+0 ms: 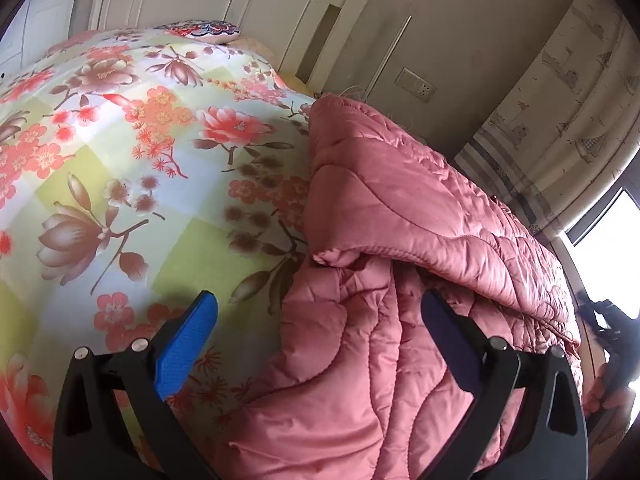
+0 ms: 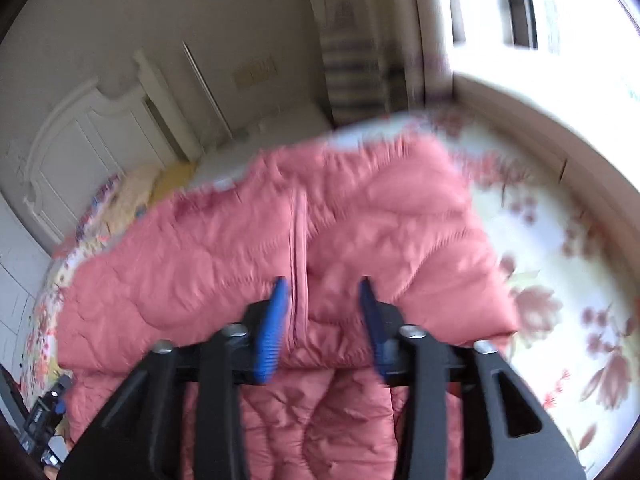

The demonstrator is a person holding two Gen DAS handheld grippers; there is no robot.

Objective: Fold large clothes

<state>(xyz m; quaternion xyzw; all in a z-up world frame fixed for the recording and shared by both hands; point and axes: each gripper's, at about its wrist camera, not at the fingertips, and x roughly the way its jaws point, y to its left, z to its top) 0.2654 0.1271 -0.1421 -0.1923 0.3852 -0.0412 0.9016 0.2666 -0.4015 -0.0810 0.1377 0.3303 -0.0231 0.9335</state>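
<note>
R view blurred; pink jacket [image 2: 280,240] edges smeared, on bedsheet [image 1: 120,140].

right view motion-blurred, pink quilted coat [image 2: 304,240] cropped below

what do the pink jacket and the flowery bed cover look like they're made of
The pink quilted puffer jacket looks like a smooth synthetic shell, perhaps nylon or polyester, over soft filling: slight sheen, stitched wavy channels puffing between seams. The floral-print bed cover looks like thin, smooth printed woven fabric, perhaps cotton or polyester, lying flat with a faint sheen.

Pink quilted coat [image 1: 400,220], floral green-checked bedsheet [image 1: 120,140], blue-padded black tool [image 1: 320,312]
</note>
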